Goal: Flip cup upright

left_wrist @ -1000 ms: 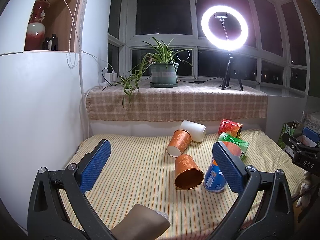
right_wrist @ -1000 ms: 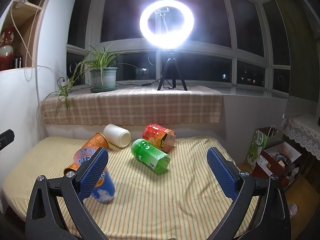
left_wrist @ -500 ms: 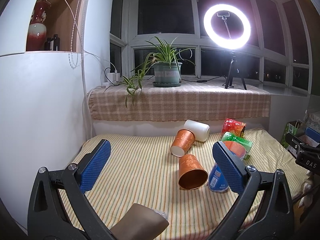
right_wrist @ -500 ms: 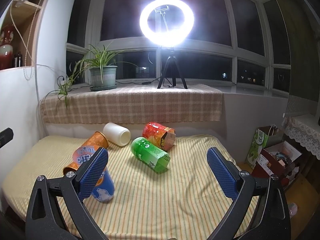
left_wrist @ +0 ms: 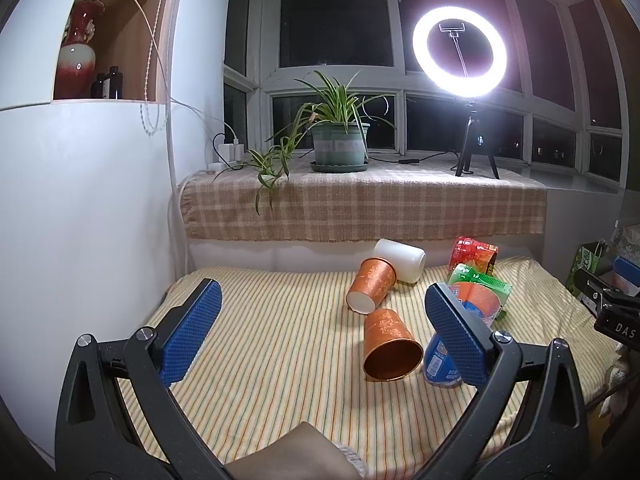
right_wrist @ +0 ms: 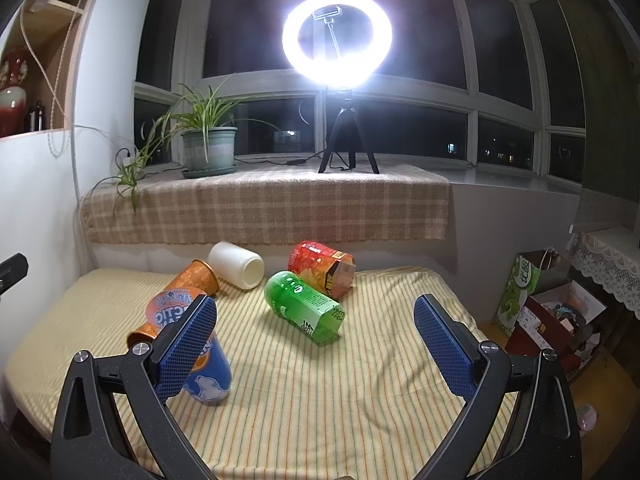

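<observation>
Both the left gripper (left_wrist: 320, 332) and right gripper (right_wrist: 314, 344) stand wide apart, holding nothing. We judge the near orange cup (left_wrist: 390, 346), lying beside the blue cup (left_wrist: 440, 364), may roll or knock it.

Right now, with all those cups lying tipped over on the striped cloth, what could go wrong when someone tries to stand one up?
The near orange cup lies close beside the blue cup; the open left hand-held gripper might knock that one while closing. The far orange cup lies against the white cup, so lifting it may set the white one rolling. The cloth looks soft; a righted cup could topple.
</observation>
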`<state>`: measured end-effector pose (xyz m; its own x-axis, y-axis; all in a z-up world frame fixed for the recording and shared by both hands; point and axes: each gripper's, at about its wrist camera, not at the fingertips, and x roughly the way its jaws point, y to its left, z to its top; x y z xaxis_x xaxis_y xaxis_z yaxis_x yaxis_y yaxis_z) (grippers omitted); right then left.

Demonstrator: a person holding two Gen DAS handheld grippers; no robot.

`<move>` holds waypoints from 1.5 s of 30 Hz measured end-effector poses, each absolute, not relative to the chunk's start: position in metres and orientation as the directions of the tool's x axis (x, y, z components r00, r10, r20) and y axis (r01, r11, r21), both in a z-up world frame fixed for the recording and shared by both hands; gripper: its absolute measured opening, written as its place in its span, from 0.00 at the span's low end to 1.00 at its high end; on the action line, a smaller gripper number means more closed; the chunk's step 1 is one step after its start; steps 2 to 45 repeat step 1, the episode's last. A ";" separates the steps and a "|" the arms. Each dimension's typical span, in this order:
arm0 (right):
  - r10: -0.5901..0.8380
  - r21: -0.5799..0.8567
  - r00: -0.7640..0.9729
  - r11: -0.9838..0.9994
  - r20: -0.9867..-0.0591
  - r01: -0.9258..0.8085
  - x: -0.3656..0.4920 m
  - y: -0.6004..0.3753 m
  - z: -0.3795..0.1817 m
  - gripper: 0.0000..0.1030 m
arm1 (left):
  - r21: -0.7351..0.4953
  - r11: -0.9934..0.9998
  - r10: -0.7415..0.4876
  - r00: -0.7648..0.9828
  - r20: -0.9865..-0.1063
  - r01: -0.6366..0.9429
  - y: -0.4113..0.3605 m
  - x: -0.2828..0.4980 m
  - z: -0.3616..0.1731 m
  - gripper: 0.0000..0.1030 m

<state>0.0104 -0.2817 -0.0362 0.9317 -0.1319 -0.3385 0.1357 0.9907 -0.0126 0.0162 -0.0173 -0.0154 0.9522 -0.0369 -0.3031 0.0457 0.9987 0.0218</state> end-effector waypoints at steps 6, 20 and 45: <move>-0.131 -0.011 0.932 0.991 -0.339 0.135 0.011 -0.281 -0.036 0.96 | 0.023 0.999 -0.031 0.954 -0.299 0.040 -0.017 0.017 -0.015 1.00; -0.131 -0.011 0.932 0.991 -0.339 0.135 0.011 -0.281 -0.036 0.96 | 0.023 0.999 -0.031 0.954 -0.299 0.040 -0.017 0.017 -0.015 1.00; -0.131 -0.011 0.932 0.991 -0.339 0.135 0.011 -0.281 -0.036 0.96 | 0.023 0.999 -0.031 0.954 -0.299 0.040 -0.017 0.017 -0.015 1.00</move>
